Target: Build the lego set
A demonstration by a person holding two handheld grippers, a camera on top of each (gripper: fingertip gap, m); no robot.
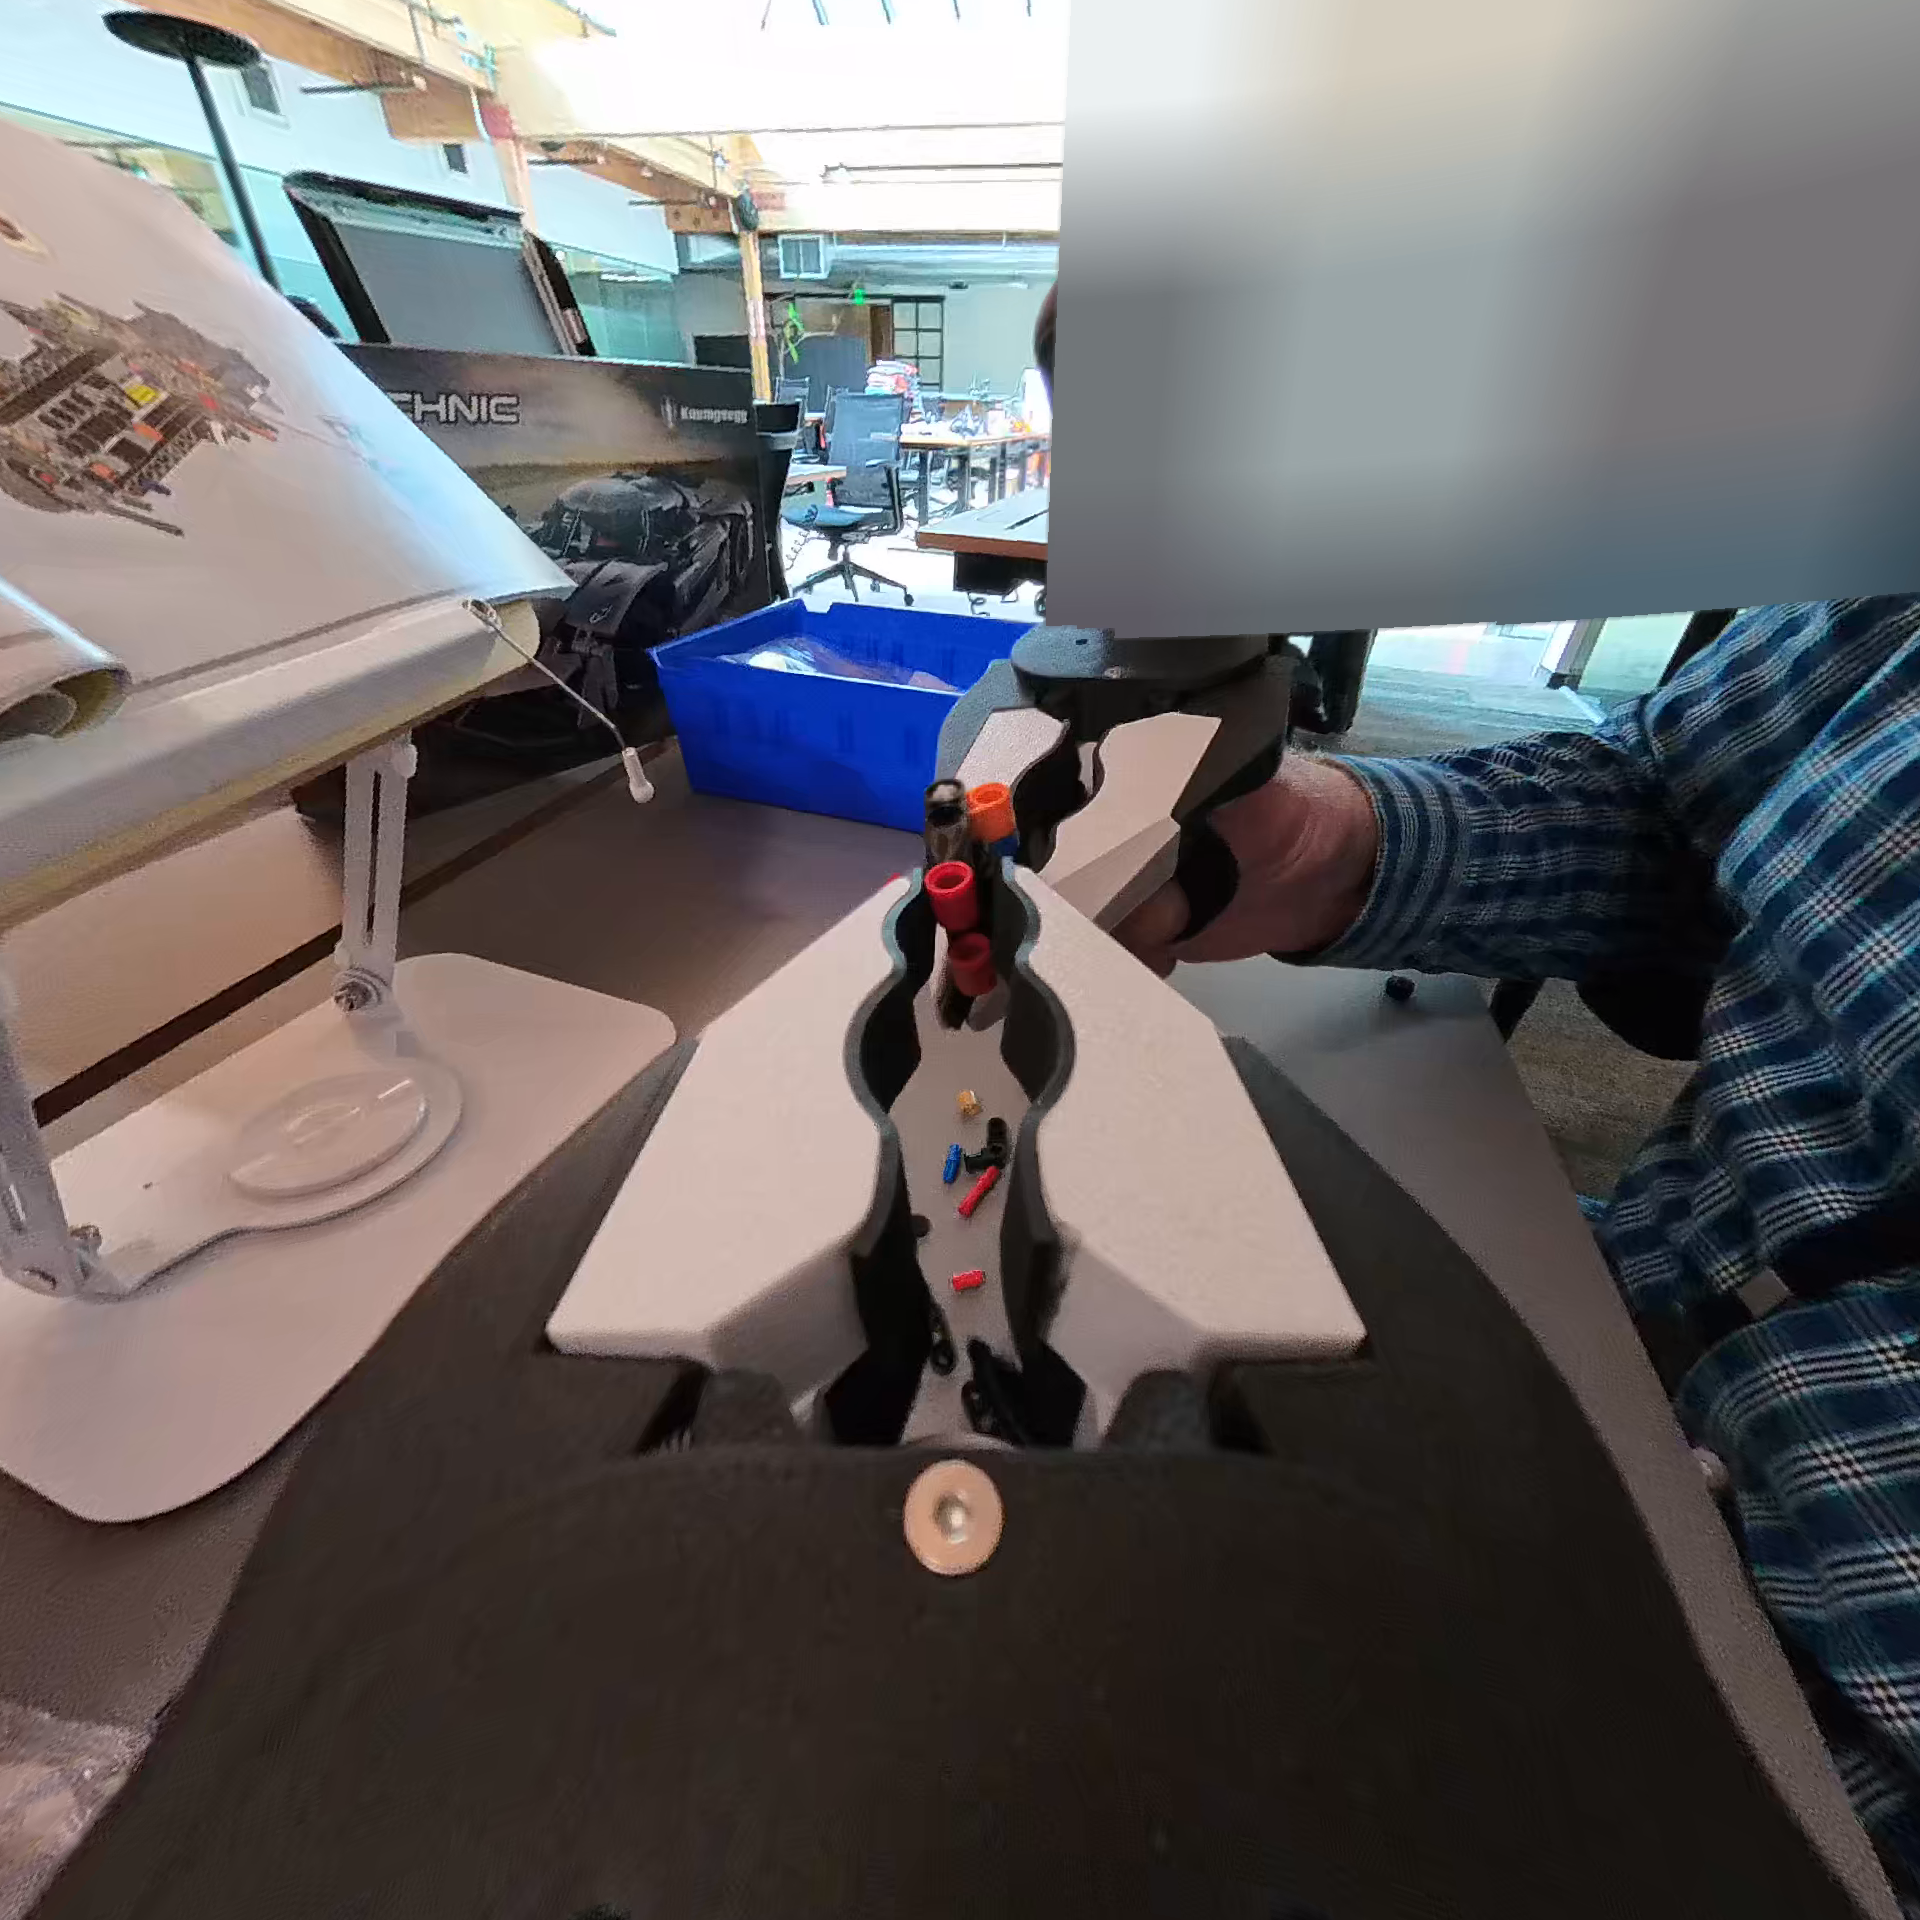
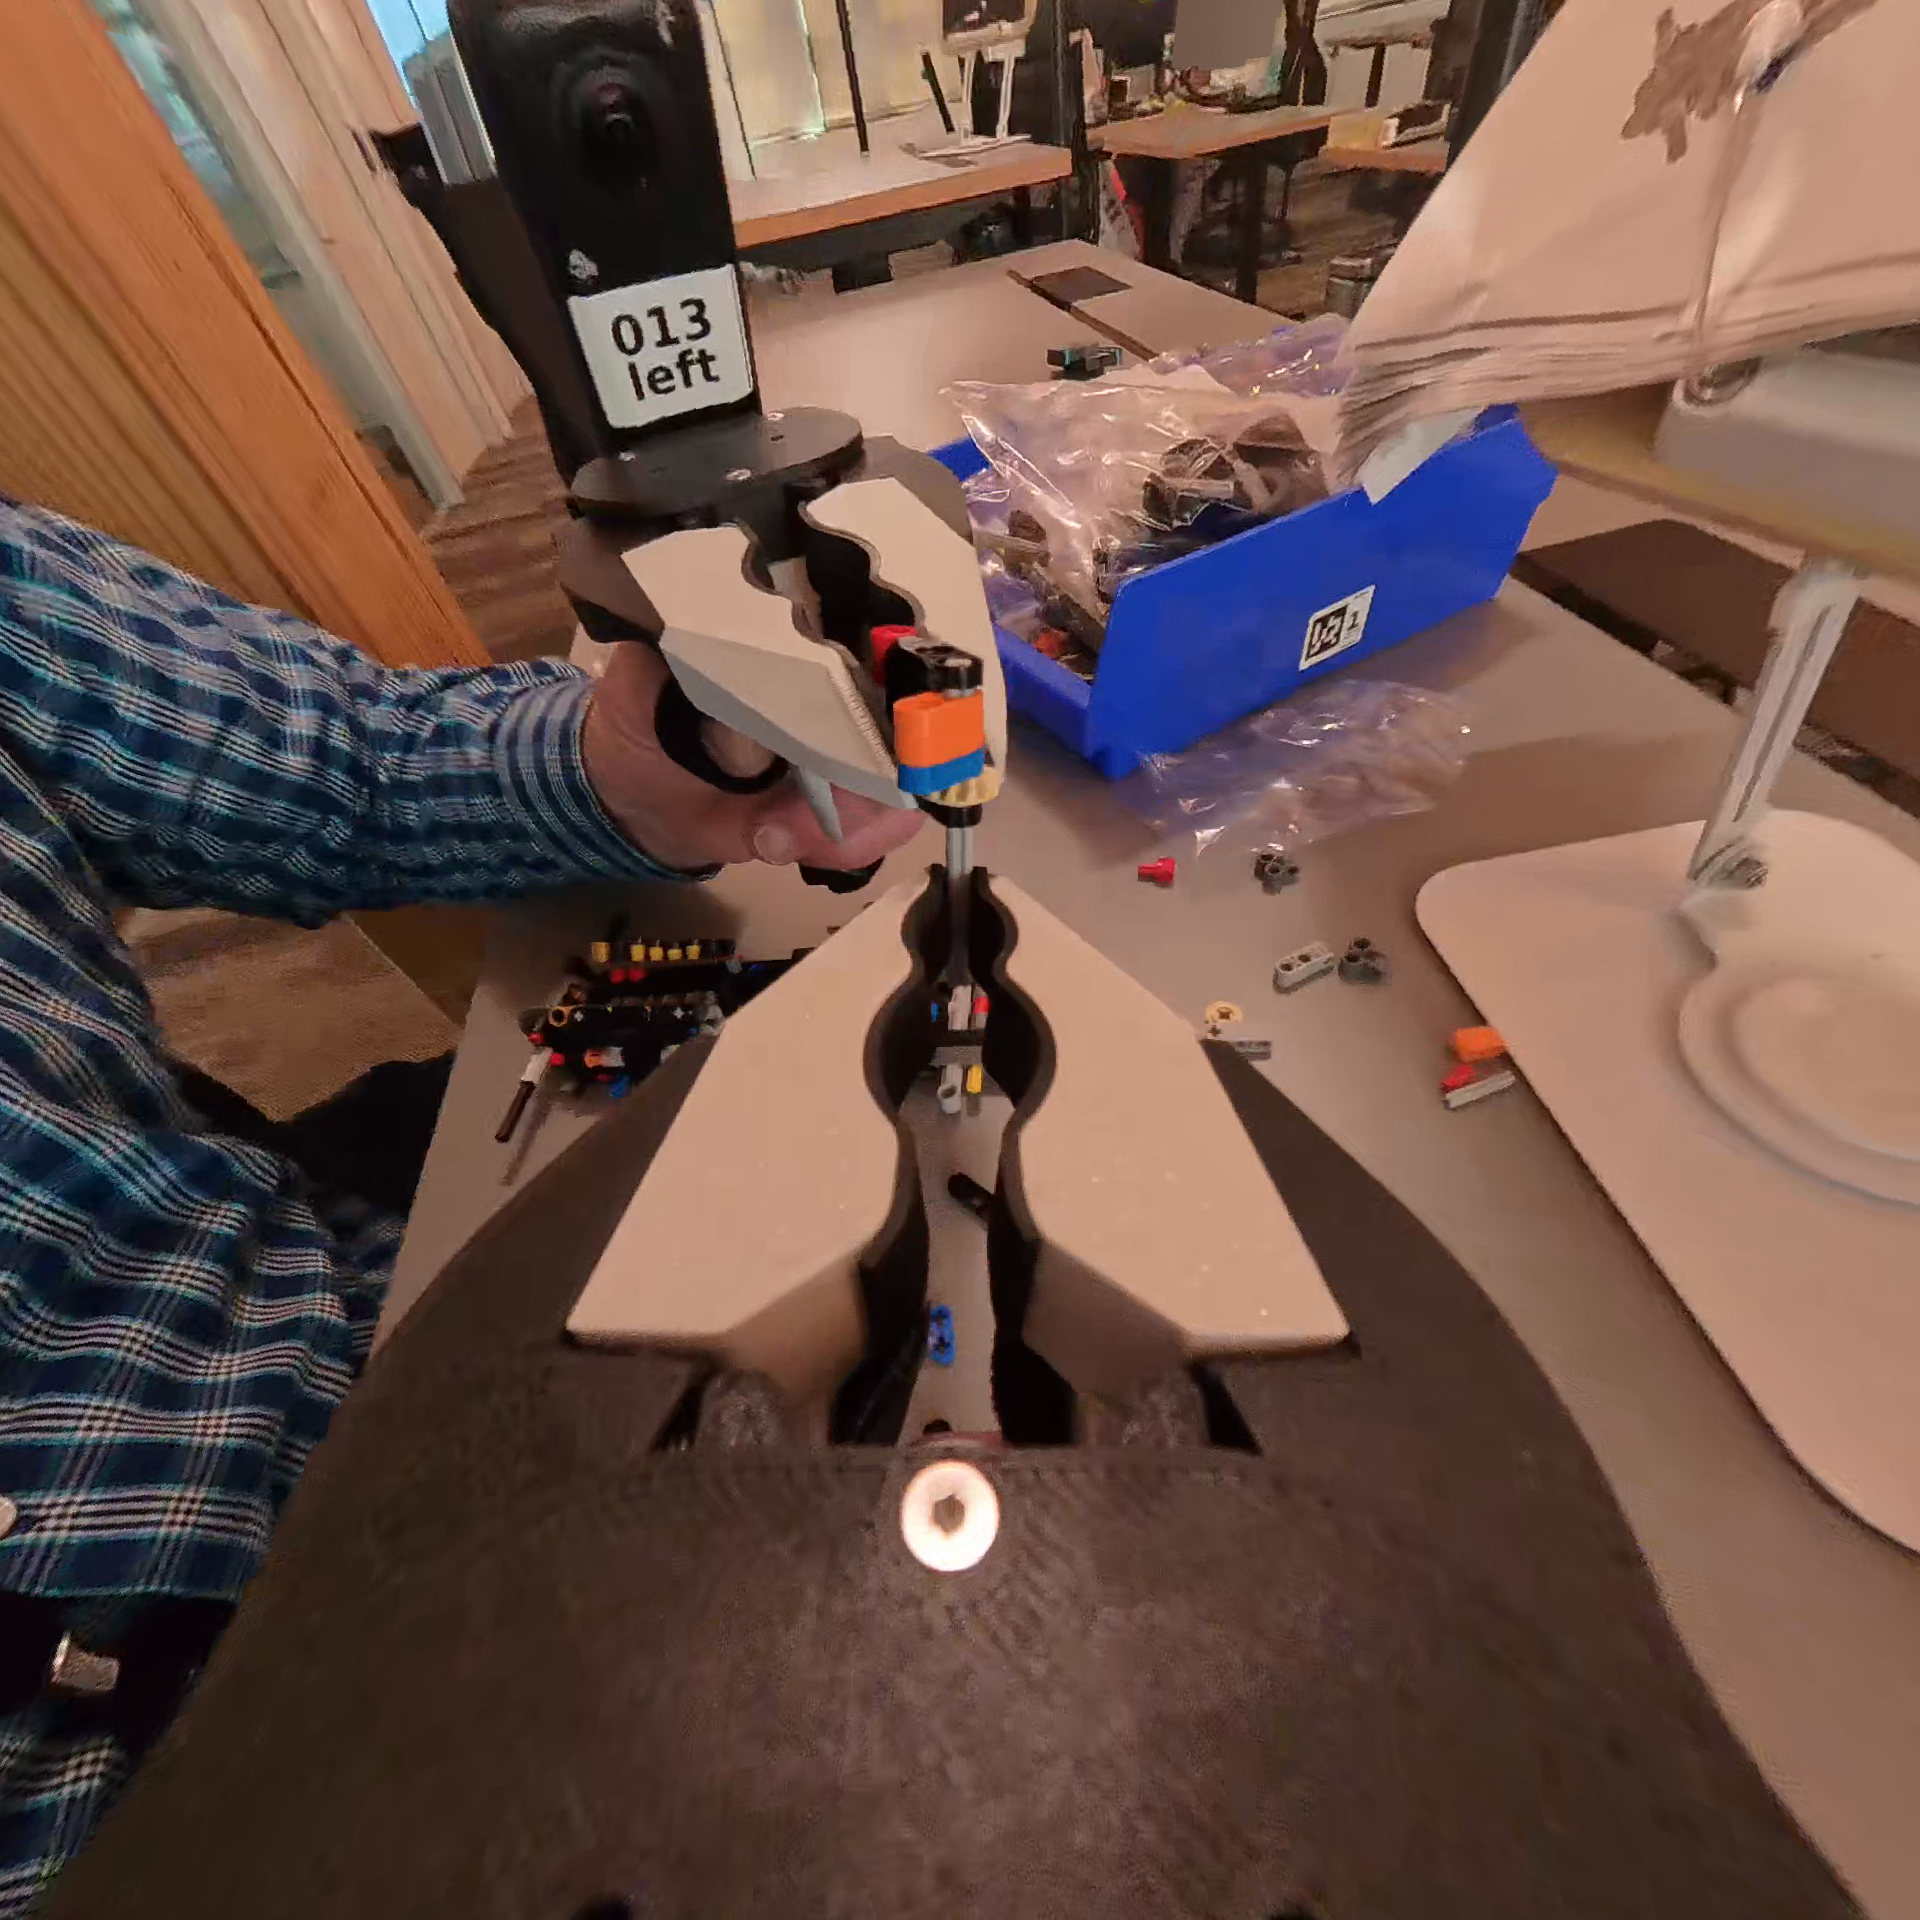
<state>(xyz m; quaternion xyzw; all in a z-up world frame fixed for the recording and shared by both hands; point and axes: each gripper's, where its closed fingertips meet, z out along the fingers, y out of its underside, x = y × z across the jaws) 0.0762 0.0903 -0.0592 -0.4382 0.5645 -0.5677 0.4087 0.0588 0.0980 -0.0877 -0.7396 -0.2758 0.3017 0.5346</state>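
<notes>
A small Lego assembly has an orange piece, a blue piece, a tan gear, black and red parts, and a grey axle pointing down. My left gripper is shut on its red and black end, held above the table. It also shows in the right wrist view, held by a hand. My right gripper is shut on the axle's lower end. In the left wrist view the right gripper meets the assembly by the orange piece.
A blue bin with plastic bags of parts stands behind. A partly built black section lies at the left. Loose small pieces are scattered on the grey table. An instruction booklet rests on a white stand.
</notes>
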